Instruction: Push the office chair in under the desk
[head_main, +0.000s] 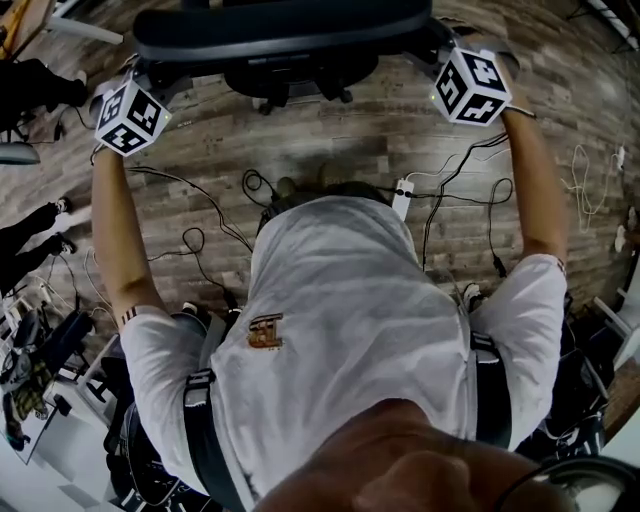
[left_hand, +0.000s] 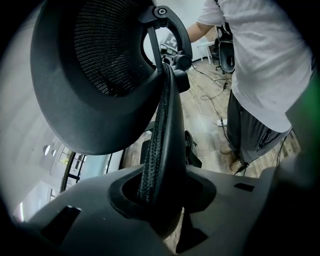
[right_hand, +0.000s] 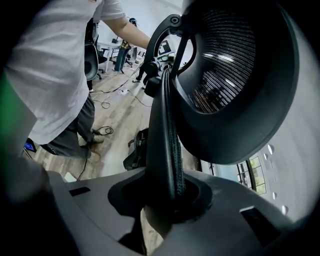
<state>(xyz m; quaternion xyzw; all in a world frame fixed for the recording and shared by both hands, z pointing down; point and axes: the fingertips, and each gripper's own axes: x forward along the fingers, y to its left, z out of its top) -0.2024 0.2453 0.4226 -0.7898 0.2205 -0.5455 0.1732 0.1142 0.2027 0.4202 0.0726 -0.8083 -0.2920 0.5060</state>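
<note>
The black office chair (head_main: 280, 30) stands right in front of me, its curved top edge across the top of the head view. My left gripper (head_main: 140, 90) holds the chair's left side and my right gripper (head_main: 455, 70) its right side. In the left gripper view the rim of the backrest (left_hand: 167, 125) runs down between the jaws of the left gripper (left_hand: 160, 200), which are shut on it, with the mesh headrest (left_hand: 100, 75) above. The right gripper (right_hand: 167, 200) clamps the opposite rim (right_hand: 162, 125) the same way. No desk shows.
The chair's wheeled base (head_main: 290, 80) rests on a wood-pattern floor (head_main: 330, 150). Loose cables (head_main: 200, 230) and a white power strip (head_main: 402, 198) lie around my feet. Bags and gear (head_main: 40, 350) crowd the lower left, and another person's legs (head_main: 30, 240) show at the left edge.
</note>
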